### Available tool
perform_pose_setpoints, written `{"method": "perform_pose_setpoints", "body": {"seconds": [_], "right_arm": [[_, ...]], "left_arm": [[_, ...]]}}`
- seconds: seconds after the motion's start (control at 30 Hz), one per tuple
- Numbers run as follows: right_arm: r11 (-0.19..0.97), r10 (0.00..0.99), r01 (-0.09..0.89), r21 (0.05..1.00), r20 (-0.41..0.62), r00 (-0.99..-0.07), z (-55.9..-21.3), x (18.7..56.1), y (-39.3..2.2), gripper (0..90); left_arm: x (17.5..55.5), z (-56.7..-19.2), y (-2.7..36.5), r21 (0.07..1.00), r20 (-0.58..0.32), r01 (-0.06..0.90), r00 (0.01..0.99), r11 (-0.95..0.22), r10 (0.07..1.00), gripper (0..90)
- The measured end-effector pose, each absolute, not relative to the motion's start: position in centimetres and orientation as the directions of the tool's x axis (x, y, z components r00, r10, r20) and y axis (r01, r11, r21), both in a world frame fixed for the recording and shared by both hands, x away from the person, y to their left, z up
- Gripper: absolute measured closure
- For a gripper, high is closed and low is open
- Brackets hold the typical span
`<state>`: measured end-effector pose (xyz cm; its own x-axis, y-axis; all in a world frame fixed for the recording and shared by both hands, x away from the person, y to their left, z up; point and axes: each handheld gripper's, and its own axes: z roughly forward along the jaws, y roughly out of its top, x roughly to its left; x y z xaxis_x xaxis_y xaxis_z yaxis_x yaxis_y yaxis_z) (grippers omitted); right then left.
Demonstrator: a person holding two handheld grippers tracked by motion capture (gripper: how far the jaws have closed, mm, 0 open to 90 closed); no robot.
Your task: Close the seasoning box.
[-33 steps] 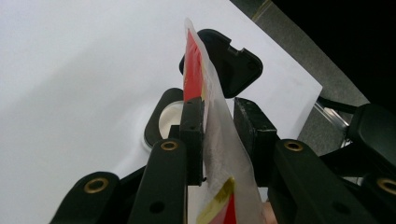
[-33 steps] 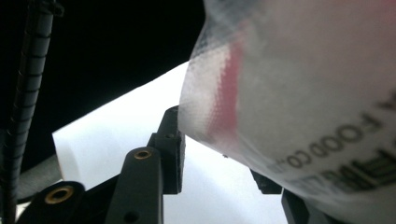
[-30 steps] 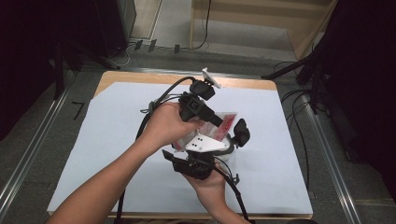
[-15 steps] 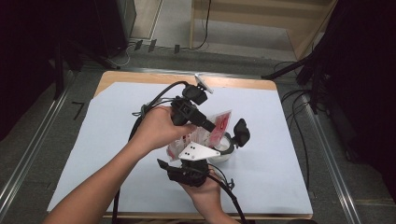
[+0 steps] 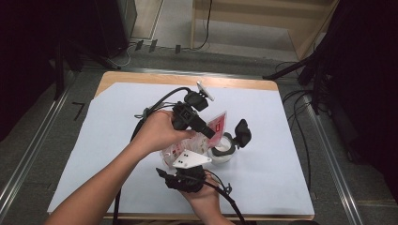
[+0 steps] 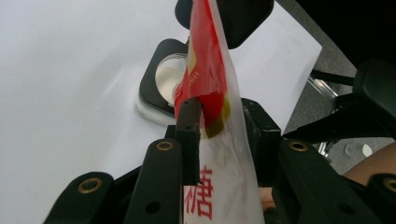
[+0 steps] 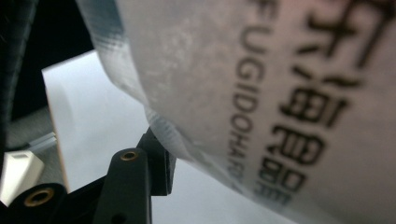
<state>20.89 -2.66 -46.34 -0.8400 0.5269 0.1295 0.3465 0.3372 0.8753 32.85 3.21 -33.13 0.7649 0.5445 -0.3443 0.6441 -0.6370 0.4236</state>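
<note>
Right now the bag (image 5: pixel 206 136) of white stuff, red at the top, is held up over the middle of the table (image 5: pixel 281 187), tipped toward a small white pot (image 5: pixel 224 152) with a black flip lid standing open. The left gripper (image 6: pixel 219 112) pinches the red top of the bag between its jaws. The right gripper (image 5: pixel 187 161) is under the bag's bottom end, and its jaws have just been opening. One jaw is beside the bag, but whether it presses cannot be told. The pot is open and the bag is over it, so pouring seems ready. Whether anything has gone in cannot be seen.
</note>
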Motion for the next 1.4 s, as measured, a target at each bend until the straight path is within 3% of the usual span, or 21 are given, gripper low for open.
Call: {"method": "perform_pose_setpoints", "body": {"seconds": [0.5,0.87,1.4], "right_arm": [[0.384,0.512,0.392,0.836,0.16,-0.844,-48.3,21.4,-2.4,54.7],[0.397,0.507,0.404,0.824,0.17,-0.845,-49.1,21.9,-2.4,55.1],[0.377,0.535,0.415,0.828,0.171,-0.827,-48.7,22.9,-3.3,53.5]], "left_arm": [[33.8,-35.0,3.6,0.444,-0.345,0.626,0.78,-0.641,0.523,75.3],[33.6,-35.0,3.8,0.45,-0.315,0.604,0.796,-0.658,0.516,84.0],[32.7,-33.2,6.3,0.584,-0.328,0.563,0.822,-0.584,0.465,85.2]]}}
